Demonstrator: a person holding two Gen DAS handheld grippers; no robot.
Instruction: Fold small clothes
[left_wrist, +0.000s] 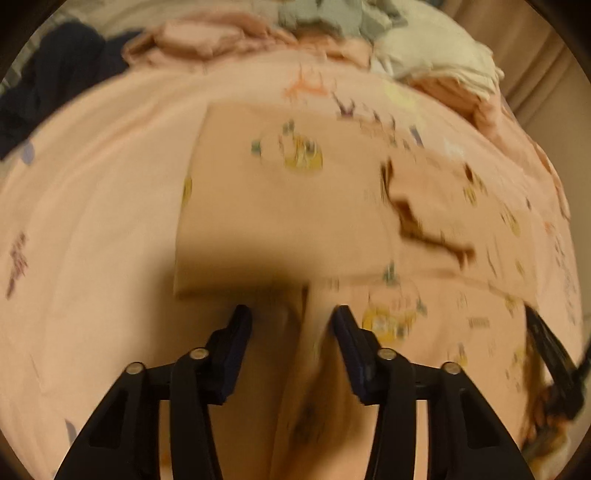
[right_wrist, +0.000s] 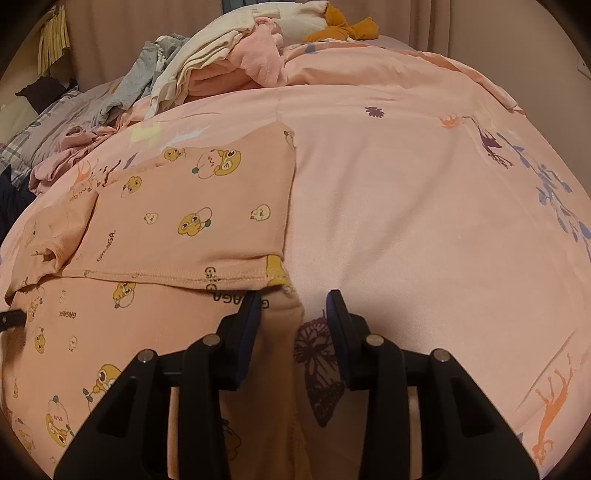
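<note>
Right wrist: hand-held gripper tilted down, jaws parted

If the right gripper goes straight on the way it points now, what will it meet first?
Most likely the edge of the peach printed garment, which already lies between the open fingers of the right gripper. Just beside that edge is the pink bedcover, so depth leaves some doubt which it meets first.

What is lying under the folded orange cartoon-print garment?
The orange garment lies on a pink bedspread printed with plants and animals, which shows all around it. The part of the bedspread directly beneath is covered, so anything there cannot be seen.
</note>
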